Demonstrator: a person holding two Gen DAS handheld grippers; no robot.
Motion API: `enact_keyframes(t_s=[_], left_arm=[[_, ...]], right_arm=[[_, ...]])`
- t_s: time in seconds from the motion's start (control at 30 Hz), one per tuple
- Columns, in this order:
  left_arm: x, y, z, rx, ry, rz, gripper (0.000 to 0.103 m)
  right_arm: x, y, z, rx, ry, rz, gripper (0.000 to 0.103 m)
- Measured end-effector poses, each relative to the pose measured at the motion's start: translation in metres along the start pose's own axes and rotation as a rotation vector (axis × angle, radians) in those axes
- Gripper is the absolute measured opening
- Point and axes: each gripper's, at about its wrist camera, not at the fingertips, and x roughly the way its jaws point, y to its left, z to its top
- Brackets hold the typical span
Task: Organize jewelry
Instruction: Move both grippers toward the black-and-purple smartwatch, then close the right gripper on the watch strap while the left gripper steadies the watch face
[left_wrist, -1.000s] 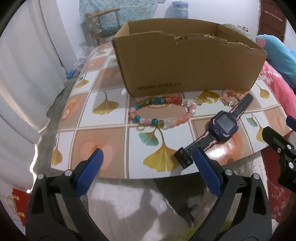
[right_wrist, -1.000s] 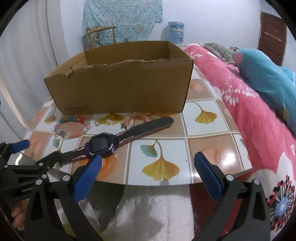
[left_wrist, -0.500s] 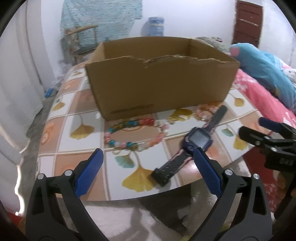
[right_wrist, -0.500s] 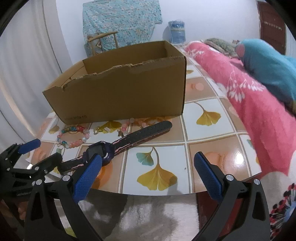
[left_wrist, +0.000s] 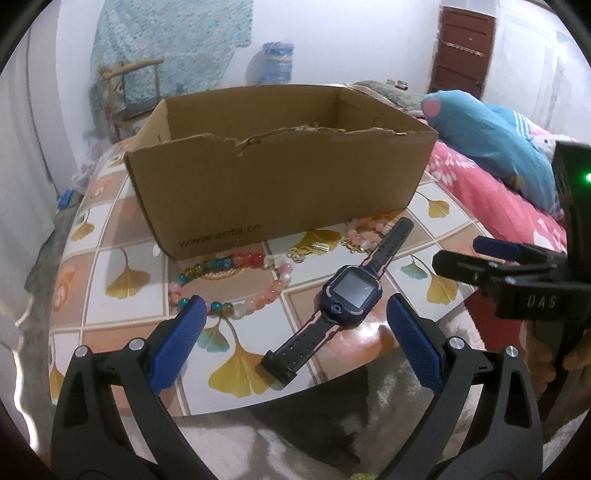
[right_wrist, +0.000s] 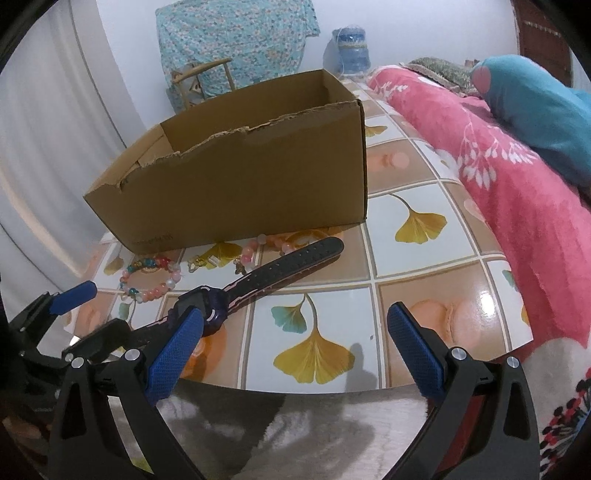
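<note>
We log the left gripper (left_wrist: 293, 326) spread wide, holding nothing, at the near table (left_wrist: 110, 254) edge. The watch (left_wrist: 341, 295) lies flat on the tiles between its fingers' line of sight, strap pointing toward the cardboard box (left_wrist: 280, 184). The beaded bracelet (left_wrist: 229, 284) sits just left of the watch, the gold chain (left_wrist: 306, 251) near the box wall. Right gripper (right_wrist: 291, 341) is likewise spread, empty, beside the watch.
</note>
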Motion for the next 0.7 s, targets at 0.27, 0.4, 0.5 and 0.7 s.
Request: enact_keyframes(t_s=[0.27,0.4,0.5,0.7], left_arm=[[0.004,-0.018,-0.005,0.116,0.006,-0.031,0.094],[0.011,-0.029,-0.006,0.194,0.014,-0.038,0.08],[0.02,-0.032,-0.005,0.219,0.042,-0.061,0.069],[0.035,-0.035,-0.002,0.251,0.089,-0.09,0.059]], right_arm=[[0.005,-0.014,0.001,0.082,0.054,0.107,0.093],[0.009,-0.016,0.001,0.11,0.087,0.14,0.084],[0.012,-0.016,0.001,0.119,0.103,0.155,0.08],[0.018,-0.017,0.005,0.14,0.129,0.204,0.07]])
